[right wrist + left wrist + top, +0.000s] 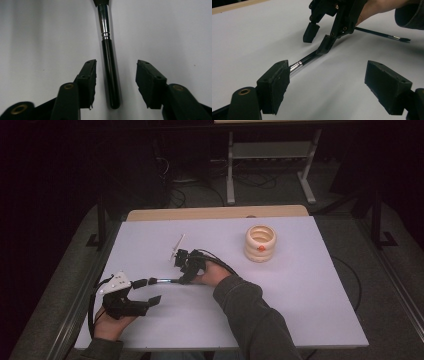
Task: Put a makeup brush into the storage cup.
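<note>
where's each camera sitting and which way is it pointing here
High view: above the person's side, facing forward and down on the table; both forearms enter from below.
Left gripper view: rides the left hand-held gripper, looking along its open jaws at the right hand-held gripper.
Right gripper view: rides the right hand-held gripper, looking down between its jaws.
Shared: all three show the brush lying on the table.

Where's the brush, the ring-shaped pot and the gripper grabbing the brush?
brush (pixel 110 75), right gripper view, on its black handle
pot (pixel 260 244), high view, on its side wall
right gripper (pixel 116 75), right gripper view, between its fingertips
</note>
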Demonstrator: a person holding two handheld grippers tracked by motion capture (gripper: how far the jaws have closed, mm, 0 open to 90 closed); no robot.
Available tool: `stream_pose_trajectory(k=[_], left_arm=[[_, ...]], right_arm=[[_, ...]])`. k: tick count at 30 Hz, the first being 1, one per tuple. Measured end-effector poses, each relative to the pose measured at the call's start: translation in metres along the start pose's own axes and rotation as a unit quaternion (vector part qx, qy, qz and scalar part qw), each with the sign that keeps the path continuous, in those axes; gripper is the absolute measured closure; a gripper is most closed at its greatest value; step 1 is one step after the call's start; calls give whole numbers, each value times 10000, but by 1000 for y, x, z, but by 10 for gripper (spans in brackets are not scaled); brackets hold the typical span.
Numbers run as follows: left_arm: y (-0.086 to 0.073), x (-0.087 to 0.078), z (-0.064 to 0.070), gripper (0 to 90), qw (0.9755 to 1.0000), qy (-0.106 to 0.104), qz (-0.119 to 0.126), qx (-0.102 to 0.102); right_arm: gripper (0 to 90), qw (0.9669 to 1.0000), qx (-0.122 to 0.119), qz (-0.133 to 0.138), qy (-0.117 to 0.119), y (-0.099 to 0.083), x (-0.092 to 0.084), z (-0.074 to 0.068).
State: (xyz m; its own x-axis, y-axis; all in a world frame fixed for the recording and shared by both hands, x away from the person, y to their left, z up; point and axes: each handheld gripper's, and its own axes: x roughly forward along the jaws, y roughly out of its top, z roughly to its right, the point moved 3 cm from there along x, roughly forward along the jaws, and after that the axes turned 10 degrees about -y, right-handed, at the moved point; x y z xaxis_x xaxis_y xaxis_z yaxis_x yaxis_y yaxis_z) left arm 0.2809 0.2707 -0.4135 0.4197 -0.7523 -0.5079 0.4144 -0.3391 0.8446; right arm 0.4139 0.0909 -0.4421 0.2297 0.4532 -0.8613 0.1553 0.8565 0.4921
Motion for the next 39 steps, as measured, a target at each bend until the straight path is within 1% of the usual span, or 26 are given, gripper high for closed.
stream_pose_trajectory(k=[5, 6, 8, 10, 13, 17, 19, 23, 26, 28, 30, 32, 33, 36, 39], left_arm=[[0, 1, 1, 199, 10000, -14, -6, 52], [0, 1, 1, 199, 10000, -16, 1, 22], [0, 1, 0, 199, 10000, -19, -10, 48], [0, 0, 0, 200, 10000, -8, -2, 5], [0, 0, 0, 200, 10000, -6, 4, 6], [0, 1, 0, 200, 10000, -21, -13, 45], [0, 0, 0, 200, 10000, -20, -3, 25], [0, 0, -1, 200, 10000, -13, 23, -24], [0, 1, -1, 200, 10000, -16, 29, -24], [0, 0, -1, 200, 10000, -11, 2, 8], [0, 1, -1, 200, 10000, -14, 18, 2], [0, 1, -1, 200, 10000, -25, 64, -36], [0, 1, -2, 200, 10000, -10, 33, -45], [0, -1, -3, 200, 10000, 1, 49, -57], [0, -1, -3, 201, 10000, 11, 76, -43]], right_arm=[[567, 9999, -40, -99, 36, -2, 4, -1], [576, 9999, -58, -128, 35, -2, 5, -1], [602, 9998, -123, -130, 10, -2, 6, -2], [623, 9998, -145, -125, -5, -2, 6, -2], [651, 9997, -207, -153, -38, -2, 7, -1], [668, 9994, -296, -169, -39, -2, 9, -3], [690, 9994, -297, -161, -11, -1, 9, -4], [713, 9987, -479, -181, -66, 0, 10, -5], [739, 9987, -480, -179, -37, 0, 10, -5], [766, 9984, -523, -207, -18, 0, 10, -7], [773, 9980, -581, -232, -43, 1, 10, -7], [777, 9981, -558, -263, -8, 2, 11, -6], [780, 9982, -535, -273, 15, 2, 11, -6], [785, 9985, -409, -332, 127, 2, 11, -4], [787, 9982, -442, -378, 112, 4, 11, -4]])
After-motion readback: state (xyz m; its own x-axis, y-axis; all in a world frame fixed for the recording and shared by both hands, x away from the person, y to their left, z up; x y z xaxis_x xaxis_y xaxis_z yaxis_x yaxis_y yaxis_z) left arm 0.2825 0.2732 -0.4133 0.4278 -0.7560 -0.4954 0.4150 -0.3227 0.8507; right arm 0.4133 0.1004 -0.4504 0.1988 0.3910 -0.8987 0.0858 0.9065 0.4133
